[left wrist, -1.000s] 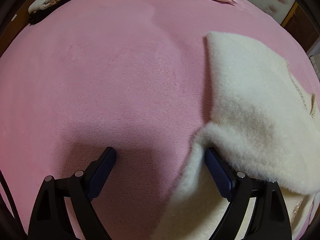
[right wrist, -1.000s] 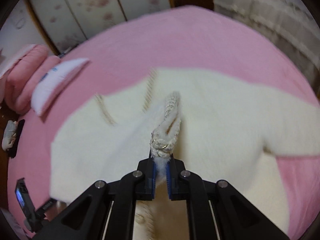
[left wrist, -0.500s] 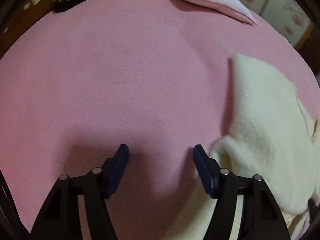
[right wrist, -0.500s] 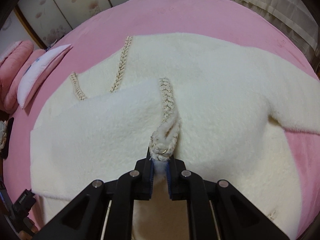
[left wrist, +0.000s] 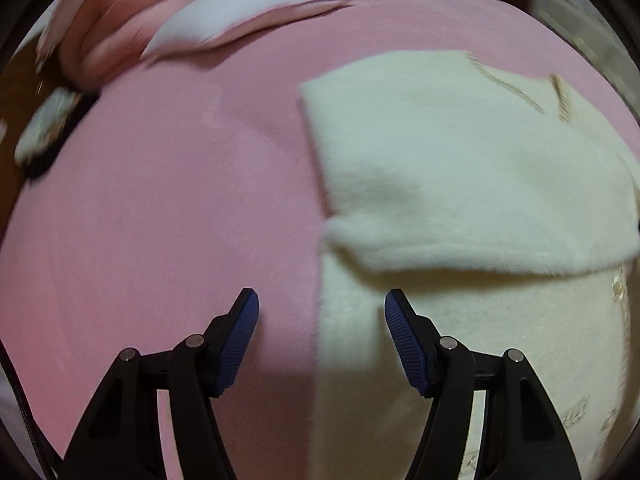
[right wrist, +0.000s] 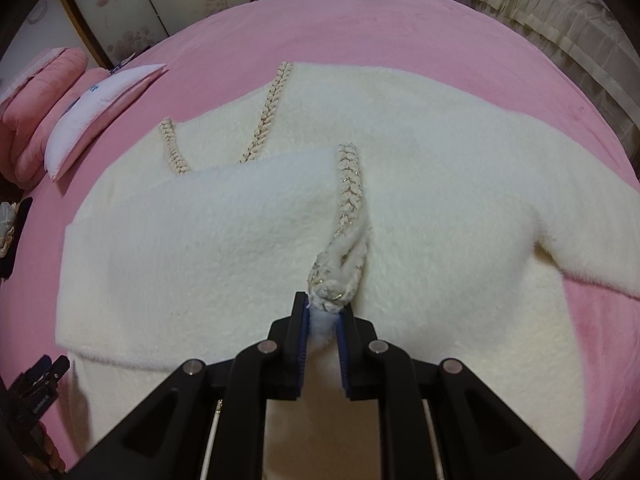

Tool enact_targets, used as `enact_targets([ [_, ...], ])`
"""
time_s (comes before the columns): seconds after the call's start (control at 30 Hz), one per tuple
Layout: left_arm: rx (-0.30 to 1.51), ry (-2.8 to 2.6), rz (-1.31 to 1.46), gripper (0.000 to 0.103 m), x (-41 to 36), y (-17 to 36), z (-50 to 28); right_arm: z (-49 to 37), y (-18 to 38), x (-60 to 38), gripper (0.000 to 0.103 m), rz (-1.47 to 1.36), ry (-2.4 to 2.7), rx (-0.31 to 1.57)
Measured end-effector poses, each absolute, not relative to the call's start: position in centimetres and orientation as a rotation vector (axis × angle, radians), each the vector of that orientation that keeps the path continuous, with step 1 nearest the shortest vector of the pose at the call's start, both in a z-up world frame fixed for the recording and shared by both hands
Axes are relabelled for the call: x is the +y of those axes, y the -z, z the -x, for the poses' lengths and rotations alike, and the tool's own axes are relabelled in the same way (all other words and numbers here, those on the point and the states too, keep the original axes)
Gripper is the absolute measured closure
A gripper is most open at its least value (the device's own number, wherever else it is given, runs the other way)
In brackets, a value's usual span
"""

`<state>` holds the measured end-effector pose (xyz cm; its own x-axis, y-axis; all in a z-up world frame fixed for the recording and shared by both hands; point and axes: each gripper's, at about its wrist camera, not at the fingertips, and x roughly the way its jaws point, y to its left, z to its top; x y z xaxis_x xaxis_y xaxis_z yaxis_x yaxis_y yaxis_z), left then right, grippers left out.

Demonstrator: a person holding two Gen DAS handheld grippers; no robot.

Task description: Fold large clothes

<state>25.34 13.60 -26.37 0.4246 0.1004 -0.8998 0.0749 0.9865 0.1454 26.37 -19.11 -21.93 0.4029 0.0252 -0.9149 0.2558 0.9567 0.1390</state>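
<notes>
Right hand-held gripper (right wrist: 323, 314) clamped narrow on the braided, gold-flecked trim (right wrist: 352, 184) of a fluffy cream-white cardigan (right wrist: 440, 184), pinching a bunched tuft of that edge between blue pads (right wrist: 304, 330). Left front panel folded across the body, its trimmed edge running up from the pinch. More braided trim at the neckline beyond. One sleeve stretched off to the right over the pink plush bedspread (right wrist: 400, 32).

Left hand-held gripper (left wrist: 322, 312) spread wide, holding nothing, blue ribbed pads (left wrist: 240, 336) well apart. Left pad over bare pink bedspread (left wrist: 140, 220), right pad over the cardigan (left wrist: 460, 168) near its left side edge. Folded layer with a thick soft edge just ahead of the pads, lying on the lower layer. View somewhat blurred.

Farther off: white-and-pink flat pillow (right wrist: 100, 108) and rolled pink quilt (right wrist: 36, 108) at the head of the bed, floral panelled doors (right wrist: 192, 4) behind.
</notes>
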Motion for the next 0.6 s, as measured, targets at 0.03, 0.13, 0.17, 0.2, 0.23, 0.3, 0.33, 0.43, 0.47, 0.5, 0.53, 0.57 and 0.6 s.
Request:
enact_targets([
  [0.03, 1.118, 0.002, -0.204, 0.039, 12.5, 26.7, -25.7, -26.4, 21.9, -19.1, 0.09, -0.277, 0.149, 1.152],
  [0.13, 1.063, 0.025, -0.291, 0.039, 10.0, 27.4, -27.1, -26.3, 21.9, -19.2, 0.09, -0.282, 0.15, 1.156],
  [0.17, 1.053, 0.014, -0.314, 0.039, 9.8, 27.5, -27.2, -26.3, 21.9, -19.2, 0.09, -0.282, 0.149, 1.157],
  [0.2, 1.046, 0.004, -0.322, 0.039, 9.6, 27.7, -27.7, -26.4, 22.0, -19.2, 0.09, -0.283, 0.147, 1.159],
  [0.23, 1.04, -0.005, -0.313, 0.043, 9.8, 27.6, -28.1, -26.6, 22.0, -19.2, 0.09, -0.281, 0.145, 1.16],
  [0.3, 1.013, 0.001, -0.221, 0.077, 10.8, 26.8, -29.3, -26.6, 21.9, -19.2, 0.09, -0.282, 0.14, 1.164],
  [0.33, 1.02, 0.009, -0.165, 0.086, 11.3, 26.6, -29.5, -26.5, 21.9, -19.1, 0.09, -0.287, 0.131, 1.166],
  [0.43, 1.011, -0.027, -0.117, 0.094, 12.1, 26.2, -30.2, -26.5, 21.5, -18.7, 0.09, -0.315, 0.054, 1.159],
  [0.47, 1.029, -0.041, -0.086, 0.094, 12.9, 26.2, -30.5, -26.5, 21.3, -18.4, 0.09, -0.324, 0.02, 1.159],
  [0.5, 1.047, -0.049, -0.047, 0.094, 13.6, 26.4, -30.4, -26.6, 21.2, -18.2, 0.09, -0.328, -0.007, 1.158],
  [0.53, 1.067, -0.052, 0.016, 0.094, 14.7, 26.8, -30.3, -26.6, 21.0, -17.8, 0.09, -0.326, -0.035, 1.151],
  [0.57, 1.073, -0.047, 0.046, 0.094, 15.0, 27.2, -30.1, -26.7, 20.9, -17.5, 0.09, -0.319, -0.051, 1.143],
  [0.6, 1.079, -0.031, 0.081, 0.094, 15.8, 27.2, -29.7, -26.8, 20.9, -17.2, 0.091, -0.31, -0.052, 1.136],
])
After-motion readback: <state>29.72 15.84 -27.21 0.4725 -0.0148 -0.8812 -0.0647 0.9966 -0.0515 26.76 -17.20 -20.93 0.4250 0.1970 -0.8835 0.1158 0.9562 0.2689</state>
